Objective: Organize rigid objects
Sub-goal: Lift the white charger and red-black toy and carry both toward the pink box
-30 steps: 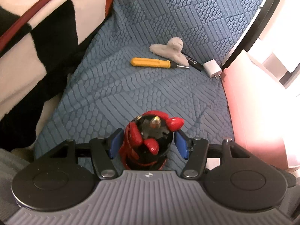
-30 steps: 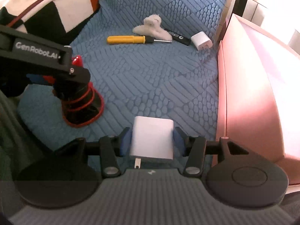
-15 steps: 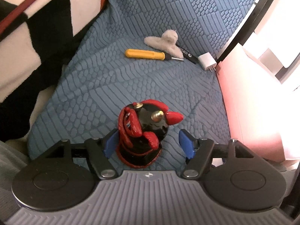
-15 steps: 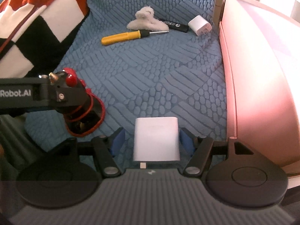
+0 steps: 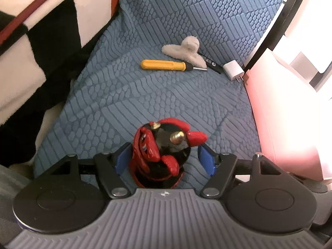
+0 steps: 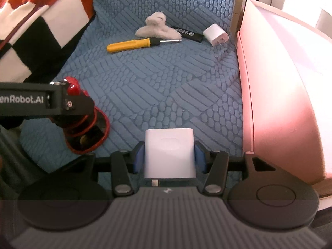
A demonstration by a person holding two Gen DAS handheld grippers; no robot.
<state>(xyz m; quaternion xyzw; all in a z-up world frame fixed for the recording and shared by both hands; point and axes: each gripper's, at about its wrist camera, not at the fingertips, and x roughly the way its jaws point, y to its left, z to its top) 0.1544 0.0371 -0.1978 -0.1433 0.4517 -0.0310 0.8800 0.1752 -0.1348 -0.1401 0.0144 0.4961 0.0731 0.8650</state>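
A black and red figurine (image 5: 161, 153) stands on the blue quilted cover between the pads of my left gripper (image 5: 165, 159), which is open with a gap on the right side. It also shows in the right wrist view (image 6: 87, 124), partly hidden by the left gripper. My right gripper (image 6: 169, 155) is shut on a white charger block (image 6: 169, 151), held just above the cover. Farther back lie a yellow screwdriver (image 5: 166, 65), a fluffy white hair clip (image 5: 186, 48), a black marker (image 5: 209, 63) and a small white plug (image 5: 233, 70).
A pink box (image 6: 280, 95) runs along the right side. A red, white and black checked blanket (image 5: 37, 47) is piled on the left. A black frame edge (image 5: 269, 39) borders the cover at the back right.
My left gripper has opened off the figurine, which now stands on the cover. My right gripper has kept hold of the charger block and shifted slightly.
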